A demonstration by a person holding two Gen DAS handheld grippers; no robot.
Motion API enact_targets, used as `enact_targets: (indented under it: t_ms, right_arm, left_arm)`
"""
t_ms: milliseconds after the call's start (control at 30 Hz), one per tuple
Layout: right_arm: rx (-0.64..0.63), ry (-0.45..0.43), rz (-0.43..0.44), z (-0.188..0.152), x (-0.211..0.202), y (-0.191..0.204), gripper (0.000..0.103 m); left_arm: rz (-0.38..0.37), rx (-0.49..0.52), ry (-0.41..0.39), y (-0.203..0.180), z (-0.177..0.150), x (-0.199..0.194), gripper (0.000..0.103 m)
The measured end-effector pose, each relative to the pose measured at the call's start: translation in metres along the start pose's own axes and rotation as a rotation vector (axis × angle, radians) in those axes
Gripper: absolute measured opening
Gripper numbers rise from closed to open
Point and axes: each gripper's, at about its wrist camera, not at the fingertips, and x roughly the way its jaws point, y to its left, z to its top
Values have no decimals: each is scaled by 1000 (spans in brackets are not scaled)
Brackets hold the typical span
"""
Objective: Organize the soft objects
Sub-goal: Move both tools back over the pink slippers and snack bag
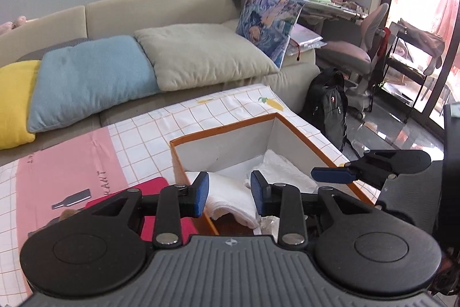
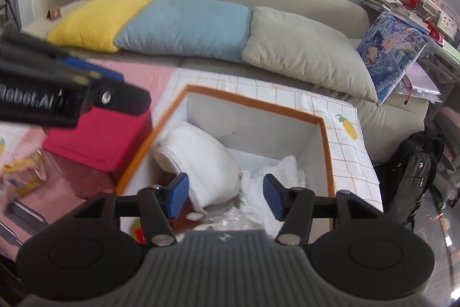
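Both tools hang over the orange-rimmed white cardboard box that stands on the table under a checked white-and-pink cloth. The left tool has its blue pads spread with nothing between them, and the right tool stands spread wider, also empty. The soft things are already inside the box: a folded white towel leaning against the left inner wall, and a crumpled white fluffy cloth lying beside it toward the right, the two touching or nearly so. The likeliest trouble, I judge, is the folded towel: it stands tilted rather than flat, so it could slump or unroll over the crumpled cloth if a tool brushes it. A finger of either tool could also catch the box's rim and drag the light box across the cloth-covered table toward the red rectangular box just beside it. Crinkled clear plastic at the near end of the box could snag a pad on a reach into the box.
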Motion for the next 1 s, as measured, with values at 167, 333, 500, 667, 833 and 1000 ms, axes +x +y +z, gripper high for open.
enact_targets:
  t_ms: [167,333,500,667,833,1000]
  right_arm:
    - [69,-44,78,0,-27,24,69]
    - [98,-64,177,-5,-44,60,78]
    - [65,-39,233,-7,-48,103,80]
    - [48,32,230,-13,-37,139,80]
    - [2,64,184,-24,-21,165,80]
    - [-79,54,211,-31,-16,187,80]
  left_arm:
    - [21,0,-33,16,-21,-37,38]
    - [84,-28,-23,39,-49,-67,38]
    - [129,-129,54,72,-84,-83,38]
    - [137,-272,106,105,-120,-96,38]
    - [150,-373,130,127,-148,-102,38]
    - [134,-460,135,149,-161,-99,38]
